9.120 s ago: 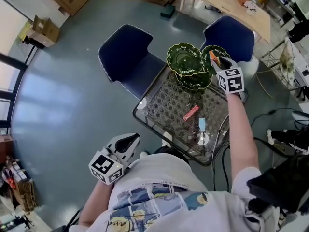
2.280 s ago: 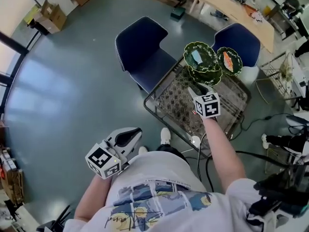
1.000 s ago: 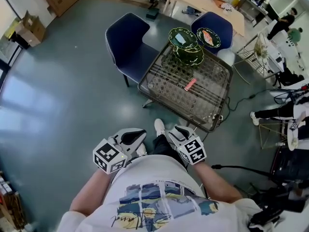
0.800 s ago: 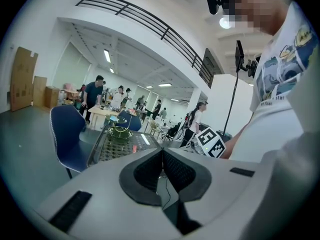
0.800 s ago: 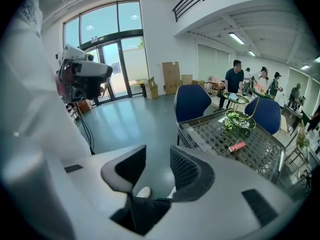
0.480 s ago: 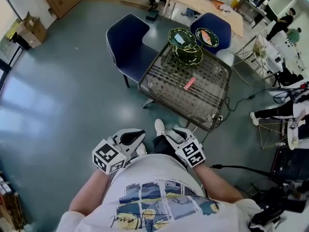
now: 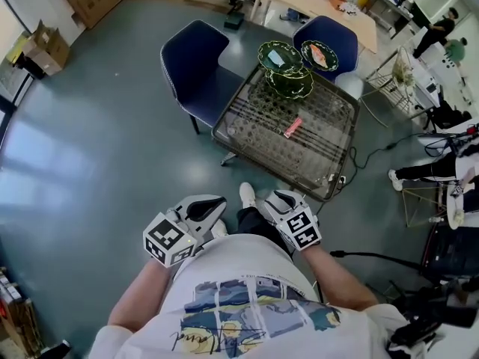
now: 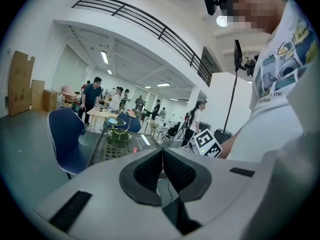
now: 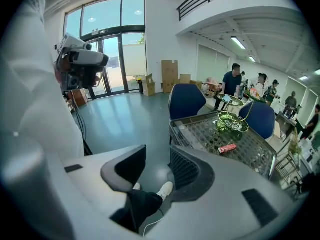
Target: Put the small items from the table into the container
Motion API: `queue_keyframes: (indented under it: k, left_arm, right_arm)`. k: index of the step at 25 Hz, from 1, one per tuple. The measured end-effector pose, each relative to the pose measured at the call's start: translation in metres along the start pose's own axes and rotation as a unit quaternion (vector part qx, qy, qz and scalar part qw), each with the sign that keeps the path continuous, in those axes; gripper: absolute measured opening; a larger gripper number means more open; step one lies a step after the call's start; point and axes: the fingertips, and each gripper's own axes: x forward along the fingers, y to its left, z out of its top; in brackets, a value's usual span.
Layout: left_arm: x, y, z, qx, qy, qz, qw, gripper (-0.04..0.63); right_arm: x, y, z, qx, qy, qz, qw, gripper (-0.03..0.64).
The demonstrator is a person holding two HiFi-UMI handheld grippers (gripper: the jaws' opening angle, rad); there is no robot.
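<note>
Head view shows the left gripper (image 7: 203, 209) held close to the person's body, well apart from the table (image 7: 254, 129). In the left gripper view its jaws are pressed together with nothing between them. Just to its right, the right gripper (image 7: 278, 200) also hangs near the body. Its jaws stand apart and empty, and only a shoe (image 9: 164, 190) and the floor show through the gap.

Further right and well ahead, a red packet (image 7: 293, 127) lies flat near the middle of the table, alone, a little short of the green stand (image 7: 292, 84) at the far edge. The stand's two upper dishes already hold a pale blue item and an orange one.

The packet looks small, thin and light, probably a soft wrapper that crumples and may slide on the smooth top. Because it lies so flat, the fingertips would likely have to come down almost onto the surface. A pinch across its narrow width near the middle seems safest, with gentle pressure. Weight should be no trouble; slipping or skating away is the likelier risk.
</note>
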Motion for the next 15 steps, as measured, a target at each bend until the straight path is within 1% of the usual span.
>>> queue_keyframes:
  k: [4,7,9,15]
  left_arm:
    - [0.007,0.01,0.003,-0.007,0.0,0.005,1.0,0.009]
    - [0.016,0.019,0.004,-0.009,0.006,0.012,0.9999,0.009]
    - [0.024,0.026,0.008,-0.013,0.007,0.016,0.9998,0.009]
    - [0.052,0.048,0.029,-0.022,0.013,0.028,0.9993,0.009]
  right_arm:
    - [0.01,-0.038,-0.003,0.035,0.0,-0.025,0.999,0.157]
    - [0.021,-0.074,-0.007,0.036,0.004,-0.058,0.998,0.158]
    - [0.028,-0.097,-0.007,0.042,0.007,-0.068,0.997,0.158]
    - [0.063,-0.167,-0.016,0.116,0.019,-0.086,0.989,0.158]
